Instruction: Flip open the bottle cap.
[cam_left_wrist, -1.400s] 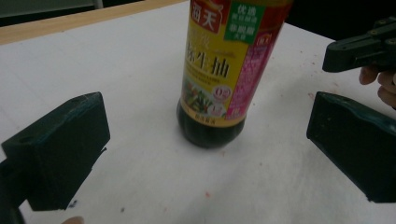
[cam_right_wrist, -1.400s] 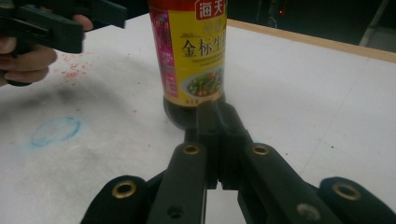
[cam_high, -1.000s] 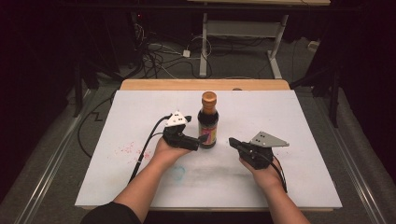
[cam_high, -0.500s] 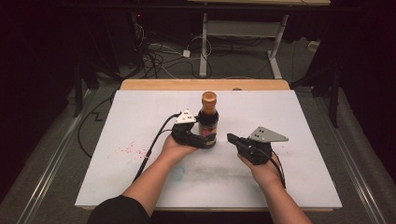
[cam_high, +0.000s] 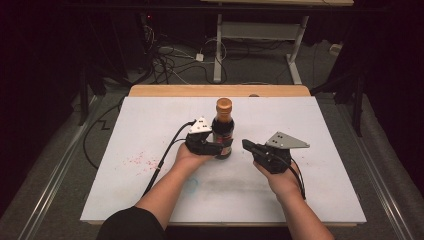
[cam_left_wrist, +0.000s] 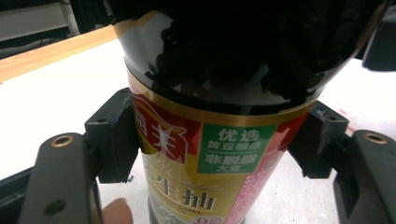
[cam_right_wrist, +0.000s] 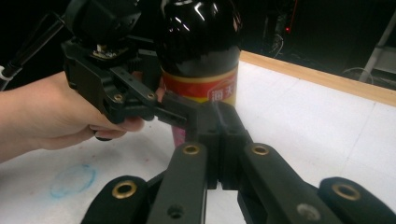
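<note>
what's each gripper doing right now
left gripper: jaws just closed on the dark glass sauce bottle with the orange cap, pads pressing its label.
right gripper: shut, empty.

Light falls from above onto the white rectangular worktop (cam_high: 150, 125), which stands bright while the floor and room around it sink into near black, and the arms throw only faint, soft shadows on the board. In the left gripper view the dark glass sauce bottle with the red and gold label (cam_left_wrist: 210, 154) sits so close that its upper glass is a black mass with small white glints, and the label print is slightly soft. In the right gripper view glare streaks the bottle's shoulder, the near black fingers (cam_right_wrist: 219, 135) are blurred, and the background is dim.
</note>
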